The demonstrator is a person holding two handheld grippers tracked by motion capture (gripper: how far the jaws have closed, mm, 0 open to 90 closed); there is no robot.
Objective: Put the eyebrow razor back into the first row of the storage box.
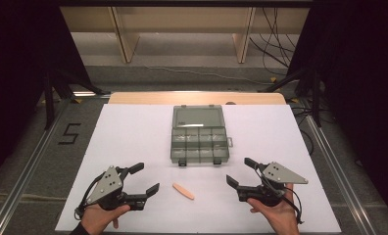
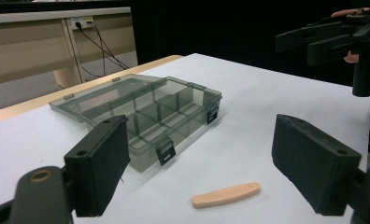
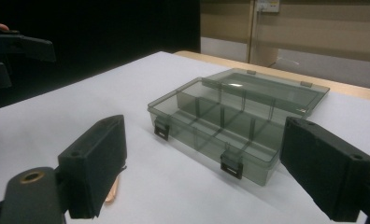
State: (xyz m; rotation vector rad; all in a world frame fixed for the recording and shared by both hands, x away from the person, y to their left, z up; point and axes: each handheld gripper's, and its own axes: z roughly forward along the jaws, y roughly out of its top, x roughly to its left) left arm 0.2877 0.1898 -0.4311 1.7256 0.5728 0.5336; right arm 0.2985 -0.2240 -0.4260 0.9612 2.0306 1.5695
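Peach-coloured stick (image 1: 183, 191) lay on white desk (image 1: 133, 132), at six o'clock from open box (image 1: 200, 135), between left gripper (image 1: 144, 180) and right gripper (image 1: 241, 172), both jaws released, grasping nothing.

In your right gripper view, the peach stick (image 3: 112, 192) is mostly hidden behind the near-side jaw — a sliver of it shows below the pad, so its full length and lie can't be told there. The same view cuts your left gripper (image 3: 15, 56) off at the picture's left edge, and it sits dark against the black backdrop. In your left gripper view, the right gripper (image 2: 332, 39) runs off the top right corner — its body and your hand are largely out of frame. From above, the organizer box's (image 1: 200, 142) compartments are too small and murky to tell whether anything lies inside. The desk's (image 1: 133, 132) near edge is cut by the bottom of the high view.
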